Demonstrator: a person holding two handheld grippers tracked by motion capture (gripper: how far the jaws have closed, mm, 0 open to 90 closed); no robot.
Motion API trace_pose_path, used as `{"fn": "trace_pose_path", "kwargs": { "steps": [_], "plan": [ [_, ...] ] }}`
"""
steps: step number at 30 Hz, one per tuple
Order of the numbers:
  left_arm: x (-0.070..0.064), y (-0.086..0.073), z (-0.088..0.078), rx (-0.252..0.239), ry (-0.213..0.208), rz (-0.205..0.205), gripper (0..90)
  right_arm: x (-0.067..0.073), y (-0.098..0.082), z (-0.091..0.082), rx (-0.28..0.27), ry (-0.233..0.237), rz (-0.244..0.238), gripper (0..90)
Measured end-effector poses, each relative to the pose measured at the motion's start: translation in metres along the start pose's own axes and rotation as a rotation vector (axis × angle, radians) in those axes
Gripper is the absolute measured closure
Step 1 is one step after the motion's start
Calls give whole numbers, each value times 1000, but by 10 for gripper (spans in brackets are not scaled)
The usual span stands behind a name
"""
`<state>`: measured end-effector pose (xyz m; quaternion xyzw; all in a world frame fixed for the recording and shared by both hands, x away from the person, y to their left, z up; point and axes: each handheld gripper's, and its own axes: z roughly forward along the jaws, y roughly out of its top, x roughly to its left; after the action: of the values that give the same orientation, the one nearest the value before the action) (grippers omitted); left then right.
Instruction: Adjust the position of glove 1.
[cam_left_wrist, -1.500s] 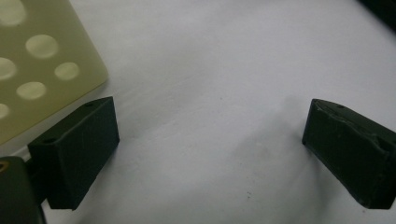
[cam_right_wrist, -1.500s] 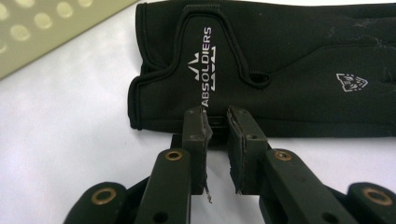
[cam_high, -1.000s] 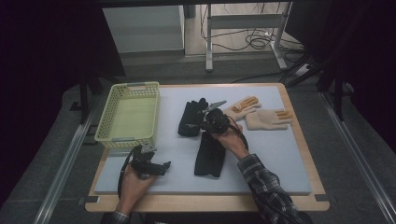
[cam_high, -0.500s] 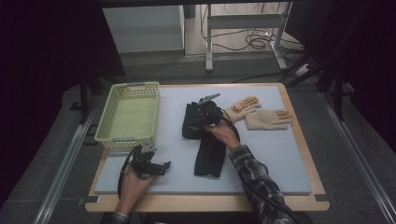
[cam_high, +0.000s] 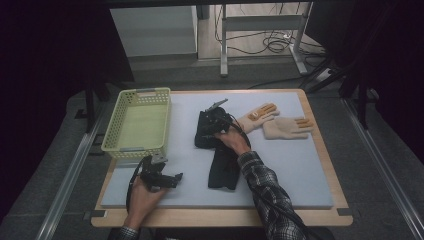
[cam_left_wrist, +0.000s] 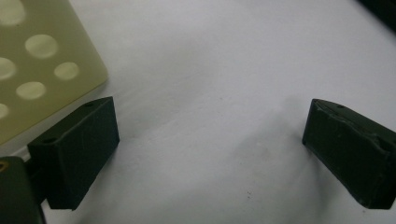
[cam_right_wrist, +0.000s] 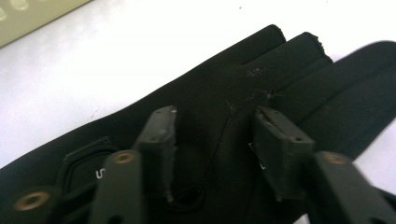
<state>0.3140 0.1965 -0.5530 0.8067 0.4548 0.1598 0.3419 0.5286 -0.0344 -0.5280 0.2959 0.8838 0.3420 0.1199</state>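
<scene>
High view, two black gloves (cam_high: 216, 150), two tan gloves (cam_high: 274, 121) (apart), both tools released.

A pale yellow basket (cam_high: 137, 124) and two tan gloves (cam_high: 272, 121) lie on the grey mat (cam_high: 310, 170).

The black glove (cam_right_wrist: 224, 107) is matt, smooth, stretchy-looking cloth with fine seams. The basket (cam_high: 137, 125) left of it is pale yellow perforated plastic, faintly glossy. The mat (cam_high: 300, 165) beneath looks soft, matt and grey-white. The tan gloves (cam_high: 272, 120) right of it look like knit cloth.
</scene>
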Motion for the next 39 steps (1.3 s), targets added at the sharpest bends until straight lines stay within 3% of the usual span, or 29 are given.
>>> {"fn": "trace_pose_path", "kwargs": {
  "steps": [2,7,15,27,32,39],
  "plan": [
    [0,0,0,0,0,0,39,-2,0,-2,-2,-10,21,708],
    [0,0,0,0,0,0,39,3,1,-4,-3,-46,12,812],
    [0,0,0,1,-1,0,39,9,7,-17,-36,-60,3,829],
    [0,0,0,2,1,2,39,34,16,-72,-103,-51,-48,827],
    [0,0,0,0,0,1,40,45,5,-98,-116,-53,-52,827],
    [0,0,0,-3,1,-5,40,58,-25,-130,-109,-63,-35,826]
  ]
}}
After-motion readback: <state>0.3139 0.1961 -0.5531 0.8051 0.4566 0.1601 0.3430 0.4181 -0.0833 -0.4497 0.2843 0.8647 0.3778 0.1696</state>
